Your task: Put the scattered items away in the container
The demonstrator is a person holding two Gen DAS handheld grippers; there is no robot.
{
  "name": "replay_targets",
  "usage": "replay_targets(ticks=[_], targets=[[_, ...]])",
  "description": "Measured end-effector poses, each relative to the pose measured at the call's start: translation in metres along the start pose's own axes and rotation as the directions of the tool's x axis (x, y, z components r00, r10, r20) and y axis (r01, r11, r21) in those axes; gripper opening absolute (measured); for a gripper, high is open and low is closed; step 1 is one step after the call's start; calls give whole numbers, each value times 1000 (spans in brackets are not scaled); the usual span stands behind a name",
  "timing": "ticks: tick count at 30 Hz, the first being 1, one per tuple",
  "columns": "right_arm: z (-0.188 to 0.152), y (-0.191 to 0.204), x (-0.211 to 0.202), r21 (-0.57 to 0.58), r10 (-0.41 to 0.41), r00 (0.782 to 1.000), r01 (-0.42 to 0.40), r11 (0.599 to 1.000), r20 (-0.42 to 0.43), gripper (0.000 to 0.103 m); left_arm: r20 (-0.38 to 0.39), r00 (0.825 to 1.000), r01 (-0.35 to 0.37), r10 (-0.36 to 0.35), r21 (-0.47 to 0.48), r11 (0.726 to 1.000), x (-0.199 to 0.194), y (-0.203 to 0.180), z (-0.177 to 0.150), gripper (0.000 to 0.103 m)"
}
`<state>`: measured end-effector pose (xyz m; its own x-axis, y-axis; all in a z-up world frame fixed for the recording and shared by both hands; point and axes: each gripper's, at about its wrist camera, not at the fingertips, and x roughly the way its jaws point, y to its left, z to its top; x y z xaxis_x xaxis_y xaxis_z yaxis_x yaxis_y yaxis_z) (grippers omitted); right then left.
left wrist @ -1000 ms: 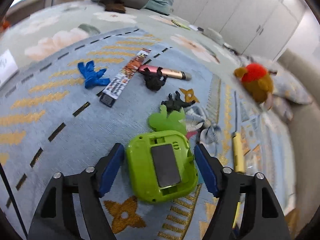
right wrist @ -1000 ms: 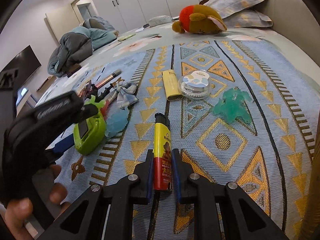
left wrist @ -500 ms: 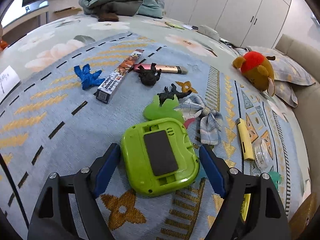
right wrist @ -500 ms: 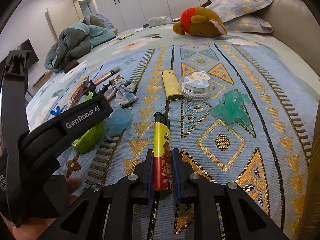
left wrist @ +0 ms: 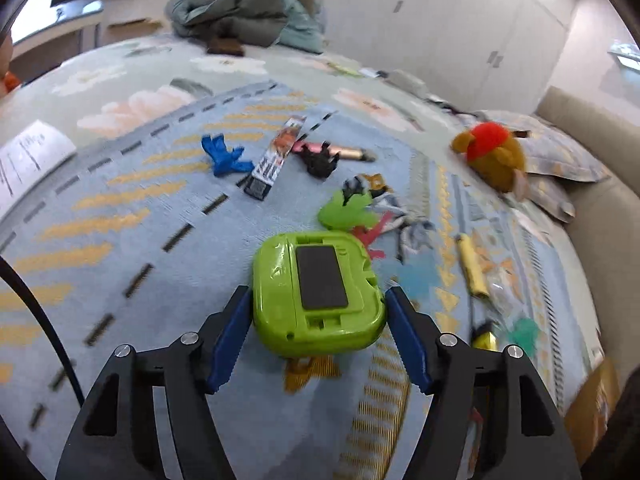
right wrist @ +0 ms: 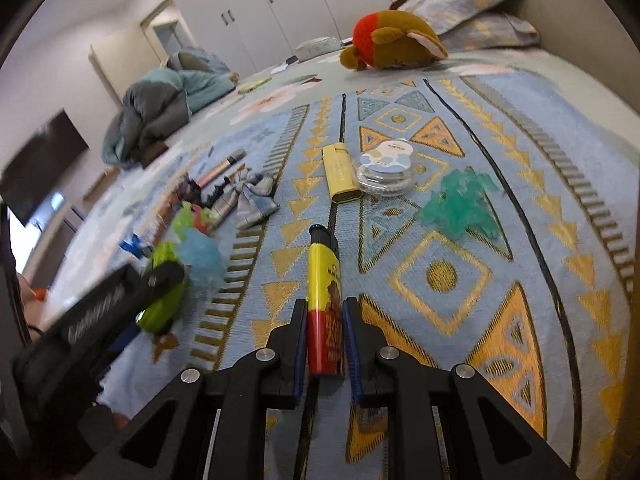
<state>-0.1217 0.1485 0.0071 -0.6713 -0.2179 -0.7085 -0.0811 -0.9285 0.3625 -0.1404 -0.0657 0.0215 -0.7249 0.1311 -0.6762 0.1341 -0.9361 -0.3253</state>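
Observation:
A lime-green toy device (left wrist: 316, 292) with a dark panel lies face-down on the blue patterned blanket (left wrist: 120, 264). My left gripper (left wrist: 316, 290) has its jaws closing on it, and the blue pads (left wrist: 230, 332) meet both its sides. The right wrist view shows the same device (right wrist: 164, 300) under the left gripper's black body. My right gripper (right wrist: 324, 302) is shut on a yellow and red lighter (right wrist: 324, 280) that points away along the blanket. No container is clearly visible.
Scattered beyond the device are a blue hand toy (left wrist: 224, 156), a long printed packet (left wrist: 276, 158), a pink pen (left wrist: 348, 153) and a green splat (left wrist: 346, 210). A pale yellow lighter (right wrist: 340, 174), round clear case (right wrist: 386, 170), teal toy (right wrist: 460, 204), plaid bow (right wrist: 252, 196) and plush (right wrist: 394, 46) lie ahead.
The left jaws, which stood apart from the green device with gaps on both sides, have closed onto its sides. The left view has shifted. The right gripper still holds the lighter in place.

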Motion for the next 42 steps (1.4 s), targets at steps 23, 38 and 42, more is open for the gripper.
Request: replay_targets(ticks=[23,38,42], targets=[[-19,-14,-33,140,-43,999,45,989,-16,80,-114,992,45,-52,-70,997,-61,61,-37,63],[-10,19,6,-95,-299,954,298,950,7,50,-60,990,-122,125,50,991,-23,2,-50,84],[-12,18,-2,-68,-286,958,287,955,30,22,-43,994,-92,97,108,990,-30,-2,-51,68]])
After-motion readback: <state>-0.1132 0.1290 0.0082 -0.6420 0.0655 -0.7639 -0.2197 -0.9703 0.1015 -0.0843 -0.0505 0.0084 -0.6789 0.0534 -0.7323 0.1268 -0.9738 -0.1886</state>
